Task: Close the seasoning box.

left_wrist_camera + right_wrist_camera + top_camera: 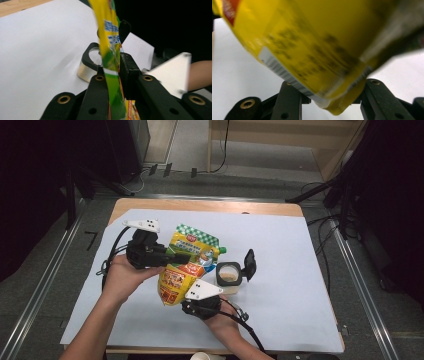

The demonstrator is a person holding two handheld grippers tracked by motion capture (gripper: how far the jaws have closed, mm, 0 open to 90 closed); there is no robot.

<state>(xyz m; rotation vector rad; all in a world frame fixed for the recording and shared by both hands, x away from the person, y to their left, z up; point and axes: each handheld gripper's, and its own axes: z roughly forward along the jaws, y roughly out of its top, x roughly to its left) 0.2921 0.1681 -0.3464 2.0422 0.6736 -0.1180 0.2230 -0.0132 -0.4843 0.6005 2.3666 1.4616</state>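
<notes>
While the left hand-held gripper (175,257) pinches the yellow pouch (187,265) tilted, spout toward the open jar (229,274), the right hand-held gripper (192,302), jaws spread, cradles its base.

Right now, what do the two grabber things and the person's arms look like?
Each gripper, left and right, is black, with two flat jaws that have brass-ringed holes. Each carries a pale three-cornered plate with dark dots on top, and a black cable trails behind. The forearms are bare, with no sleeves in sight.
</notes>
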